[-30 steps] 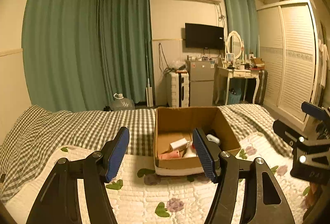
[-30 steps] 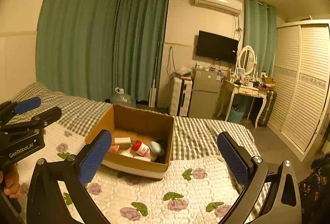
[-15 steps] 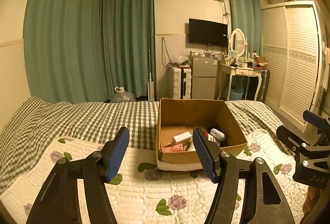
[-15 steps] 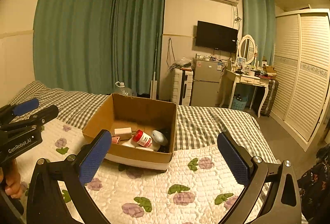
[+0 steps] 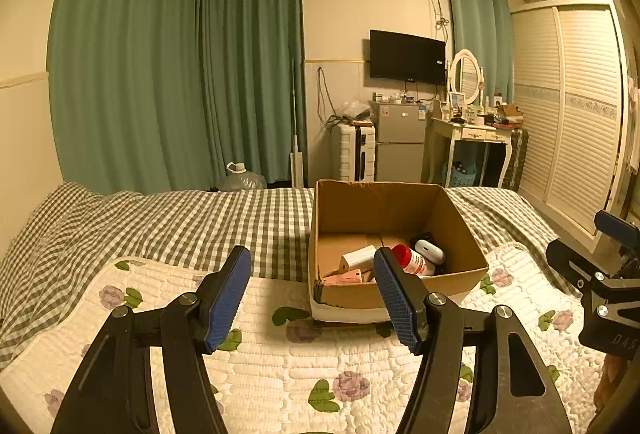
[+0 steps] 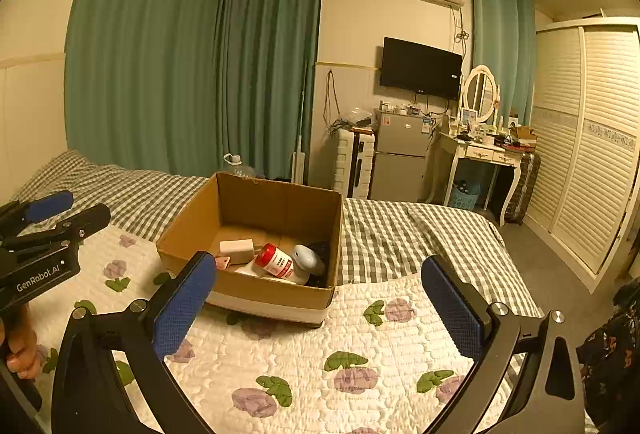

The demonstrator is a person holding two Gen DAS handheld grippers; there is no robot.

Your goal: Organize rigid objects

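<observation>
Left wrist view is showing the left gripper (image 5: 312, 298) with jaws standing wide and gripping nothing; the right gripper (image 6: 320, 302) is likewise gaping empty. Both are hovering over the quilt (image 6: 360, 354) on the bed, near the cardboard box (image 5: 400, 286), which is holding a red-capped bottle (image 6: 278, 263), a white block (image 6: 237, 249) and a pale mouse (image 6: 308, 259).

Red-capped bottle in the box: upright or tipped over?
Tipped over. The bottle lies on its side on the floor of the box, cap toward the white block.
</observation>
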